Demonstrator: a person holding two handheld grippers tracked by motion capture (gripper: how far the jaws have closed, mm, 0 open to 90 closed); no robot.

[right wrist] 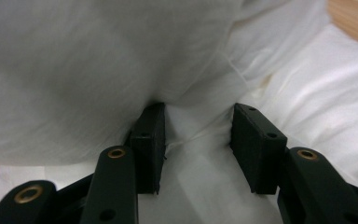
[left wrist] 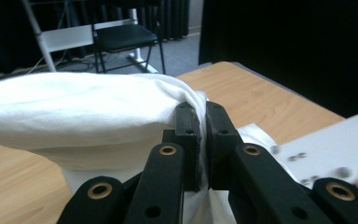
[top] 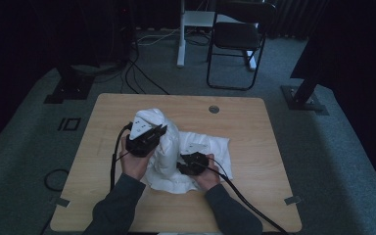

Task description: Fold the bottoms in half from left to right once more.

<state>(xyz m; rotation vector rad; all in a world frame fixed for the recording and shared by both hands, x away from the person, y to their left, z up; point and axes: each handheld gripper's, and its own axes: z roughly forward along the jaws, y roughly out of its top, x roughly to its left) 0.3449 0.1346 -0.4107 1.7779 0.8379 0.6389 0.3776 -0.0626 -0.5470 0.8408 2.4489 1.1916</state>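
Dim carpet and a folding chair lay beyond the wooden table, where a white cloth was heaped near its middle. Left gripper was clamped on a raised fold; right gripper stood apart over a seam. Soft, light and limp, the cloth looked best pinched at an edge.
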